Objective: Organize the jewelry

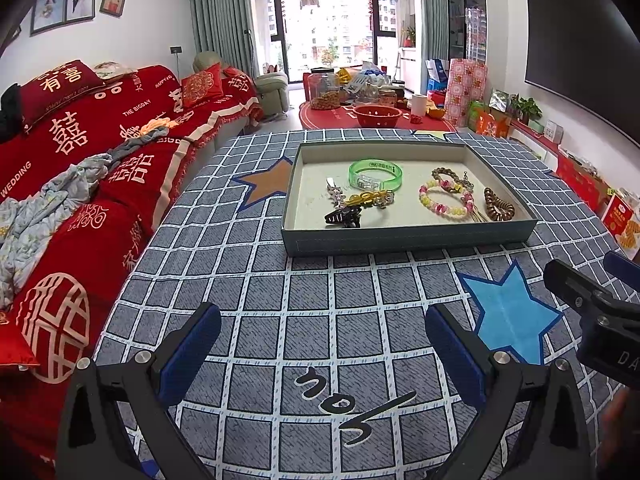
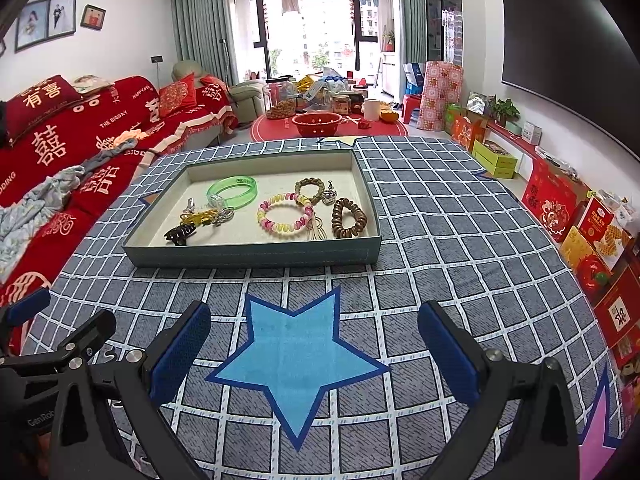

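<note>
Left claw (image 1: 322, 354): black frame, blue-padded fingers (image 1: 188, 354), spread wide, holding nothing; held low over the grey-blue grid-patterned cloth surface (image 1: 248, 264), pointing forward toward the tray. Its tip also shows at the lower left of the right wrist view.

Right claw (image 2: 314, 354): same build, blue pads (image 2: 448, 354), spread wide, holding nothing; poised above a light blue star motif (image 2: 296, 356) on the cloth, aimed toward the tray. Seen from the left wrist view it sits at the right edge, beside the left claw.

Shallow rectangular grey-blue cardboard tray (image 2: 252, 256): lies flat on the surface ahead of both claws, well apart from them, long axis running left to right, pale lining inside.

Contents, near left to far right:
- Black plastic claw-type hair clip (image 2: 181, 235), near the front left corner.
- Gold and silver metal hair clips (image 2: 206, 216), heaped together just behind the black one, touching one another.
- Translucent green plastic bangle (image 2: 232, 192), lying flat, toward the back left.
- Pink, yellow and white beaded bracelet (image 2: 286, 216), lying flat at centre, with a pale tassel (image 2: 316, 232) trailing toward the front wall.
- Brown braided bracelet with a silver charm (image 2: 310, 190), behind the beaded one, touching or overlapping it.
- Brown spiral coil hair tie (image 2: 349, 218), by the right wall.

Beyond the surface: red sofa cover with white characters (image 1: 80, 140) to the left.
</note>
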`<action>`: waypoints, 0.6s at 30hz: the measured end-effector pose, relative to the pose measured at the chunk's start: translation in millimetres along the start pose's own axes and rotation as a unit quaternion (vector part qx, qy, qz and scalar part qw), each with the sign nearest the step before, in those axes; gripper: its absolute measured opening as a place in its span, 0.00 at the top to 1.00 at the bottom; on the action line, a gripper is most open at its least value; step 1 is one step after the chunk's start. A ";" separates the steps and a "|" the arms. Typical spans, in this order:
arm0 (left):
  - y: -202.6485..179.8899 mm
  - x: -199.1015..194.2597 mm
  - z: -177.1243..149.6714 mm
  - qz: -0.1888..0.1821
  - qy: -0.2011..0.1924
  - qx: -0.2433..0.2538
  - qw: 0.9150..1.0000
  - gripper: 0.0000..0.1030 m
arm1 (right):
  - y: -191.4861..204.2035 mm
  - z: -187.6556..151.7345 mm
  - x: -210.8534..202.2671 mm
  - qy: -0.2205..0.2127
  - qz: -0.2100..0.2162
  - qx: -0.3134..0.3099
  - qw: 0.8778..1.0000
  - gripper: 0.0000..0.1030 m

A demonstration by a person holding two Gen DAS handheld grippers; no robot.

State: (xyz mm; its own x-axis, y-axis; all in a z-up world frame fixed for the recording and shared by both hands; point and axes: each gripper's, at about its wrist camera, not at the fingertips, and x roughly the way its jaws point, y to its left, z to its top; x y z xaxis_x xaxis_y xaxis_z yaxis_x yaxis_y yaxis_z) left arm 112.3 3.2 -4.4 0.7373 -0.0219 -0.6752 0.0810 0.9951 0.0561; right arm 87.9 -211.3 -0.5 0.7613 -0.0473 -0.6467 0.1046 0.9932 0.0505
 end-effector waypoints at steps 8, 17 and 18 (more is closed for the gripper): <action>1.4 -0.8 0.4 0.000 -0.003 -0.003 1.000 0.00 | 0.4 0.0 0.3 0.000 0.000 0.000 1.000 0.00; 1.5 -0.7 0.2 0.000 -0.002 -0.002 1.000 0.00 | 0.4 -0.2 0.6 0.000 0.000 0.001 1.000 0.00; 1.5 -0.9 0.3 0.000 -0.002 -0.002 1.000 0.00 | 0.6 0.0 -0.1 0.000 0.001 0.001 1.000 0.00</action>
State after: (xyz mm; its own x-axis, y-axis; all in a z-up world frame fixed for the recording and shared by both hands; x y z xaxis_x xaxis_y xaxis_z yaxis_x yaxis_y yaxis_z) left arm 112.0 4.7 -3.5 0.7404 -0.0220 -0.6719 0.0783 0.9955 0.0537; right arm 87.9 -210.6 -0.4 0.7614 -0.0449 -0.6467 0.1043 0.9931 0.0539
